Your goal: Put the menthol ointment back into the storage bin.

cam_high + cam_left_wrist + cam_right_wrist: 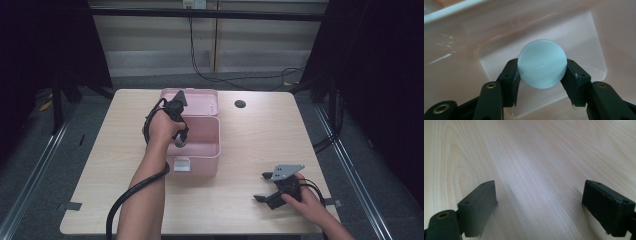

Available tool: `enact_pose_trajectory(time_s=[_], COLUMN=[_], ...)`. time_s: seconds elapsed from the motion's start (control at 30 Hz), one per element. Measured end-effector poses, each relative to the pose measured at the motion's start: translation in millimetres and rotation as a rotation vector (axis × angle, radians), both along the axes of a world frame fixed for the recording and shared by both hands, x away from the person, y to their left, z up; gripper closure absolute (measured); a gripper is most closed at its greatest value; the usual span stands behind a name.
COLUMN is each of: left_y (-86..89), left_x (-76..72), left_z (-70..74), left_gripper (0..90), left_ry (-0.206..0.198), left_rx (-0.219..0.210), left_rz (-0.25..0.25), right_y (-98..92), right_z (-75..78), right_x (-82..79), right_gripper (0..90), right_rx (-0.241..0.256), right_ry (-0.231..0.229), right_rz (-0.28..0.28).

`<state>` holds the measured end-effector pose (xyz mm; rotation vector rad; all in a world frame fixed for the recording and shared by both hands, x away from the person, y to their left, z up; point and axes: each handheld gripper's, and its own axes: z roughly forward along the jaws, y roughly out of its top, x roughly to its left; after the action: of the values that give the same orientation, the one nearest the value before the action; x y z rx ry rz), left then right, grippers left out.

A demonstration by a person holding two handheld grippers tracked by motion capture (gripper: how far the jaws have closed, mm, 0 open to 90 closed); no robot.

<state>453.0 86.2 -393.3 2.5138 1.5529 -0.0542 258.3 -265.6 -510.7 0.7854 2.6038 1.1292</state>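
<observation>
A pink plastic box (205,135) stands open in the middle of the table, its lid (202,101) laid back behind it. My left gripper (180,142) points down into the box. Seen in the left gripper view, the left gripper (541,75) is shut on a pale blue round object (541,63), a ball or disc, just above the pink box floor (586,42). My right gripper (264,186) rests low over the table near the front right, jaws wide apart. Between the right gripper (541,202) jaws lies only bare wood.
The light wood table (260,145) has a small dark round hole (240,104) behind the box on the right. A white latch (181,164) sits on the box's front wall. Cables trail across the floor beyond the far table edge.
</observation>
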Motion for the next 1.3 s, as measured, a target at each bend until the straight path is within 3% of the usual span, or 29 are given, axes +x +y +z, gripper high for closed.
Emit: enact_pose_trajectory(time_s=[0.57,1.3], left_y=[11.5,10.2], left_x=[5.1,8.6], left_z=[-23.3,-39.5], left_gripper=[50.1,49.9], left_ry=[-0.024,-0.051], left_rx=[-0.003,0.01], left_rz=[0.075,0.095], right_y=[0.1,0.1], right_z=[-0.2,-0.2], right_x=[0.0,0.0], right_gripper=[11.9,11.9], right_rx=[0.002,0.002], right_ry=[-0.001,-0.002], right_rz=[-0.001,-0.001])
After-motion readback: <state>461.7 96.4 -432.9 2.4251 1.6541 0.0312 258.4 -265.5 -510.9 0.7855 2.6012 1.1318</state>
